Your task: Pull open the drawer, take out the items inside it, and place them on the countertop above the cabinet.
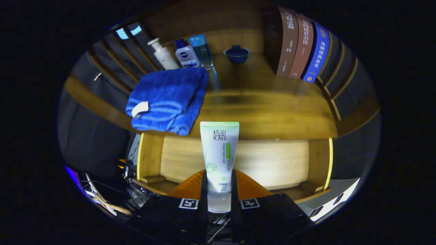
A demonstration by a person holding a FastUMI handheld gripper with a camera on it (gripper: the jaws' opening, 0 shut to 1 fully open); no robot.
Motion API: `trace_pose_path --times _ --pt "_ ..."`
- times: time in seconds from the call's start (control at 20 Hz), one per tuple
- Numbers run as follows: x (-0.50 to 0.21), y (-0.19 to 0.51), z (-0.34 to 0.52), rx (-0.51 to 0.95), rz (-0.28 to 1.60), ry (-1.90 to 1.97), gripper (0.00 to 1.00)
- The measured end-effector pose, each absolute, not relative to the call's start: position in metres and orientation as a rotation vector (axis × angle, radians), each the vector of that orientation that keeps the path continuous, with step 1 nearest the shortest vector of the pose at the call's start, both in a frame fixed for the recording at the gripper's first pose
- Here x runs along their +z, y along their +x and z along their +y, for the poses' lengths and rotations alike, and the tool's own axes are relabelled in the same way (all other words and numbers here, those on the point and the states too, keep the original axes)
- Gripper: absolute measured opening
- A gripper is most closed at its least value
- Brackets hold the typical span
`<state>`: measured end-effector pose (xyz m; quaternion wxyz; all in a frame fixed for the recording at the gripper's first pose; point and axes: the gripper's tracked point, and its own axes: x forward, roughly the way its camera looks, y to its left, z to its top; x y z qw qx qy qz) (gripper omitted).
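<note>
My gripper (218,200) is shut on a white and green tube (219,153), which stands upright between the fingers with its clear cap down and its flat crimped end up. Beyond and below the tube is the open wooden drawer (272,163), whose pale bottom shows on both sides of the tube. Above the drawer runs the wooden countertop (272,112). On the countertop, just left of the tube's top, a folded blue towel (168,100) lies with its edge hanging over the front.
At the back of the countertop stand a white pump bottle (162,54), a white bottle with a blue cap (186,54) and a clear blue bottle (203,54). A blue lidded bowl (236,54) sits further right. Several books (303,47) lean at the right.
</note>
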<state>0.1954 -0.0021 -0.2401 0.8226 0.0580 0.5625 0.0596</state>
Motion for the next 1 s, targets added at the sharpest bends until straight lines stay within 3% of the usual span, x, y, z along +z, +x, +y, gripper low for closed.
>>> trace_pose_path --times 0.3,0.75,1.0 --pt "-0.248 0.263 -0.005 0.027 1.176 0.128 0.3" --pt "-0.282 0.301 -0.024 -0.055 1.229 0.136 0.3" --pt "-0.28 0.306 -0.022 -0.042 1.205 0.142 0.5"
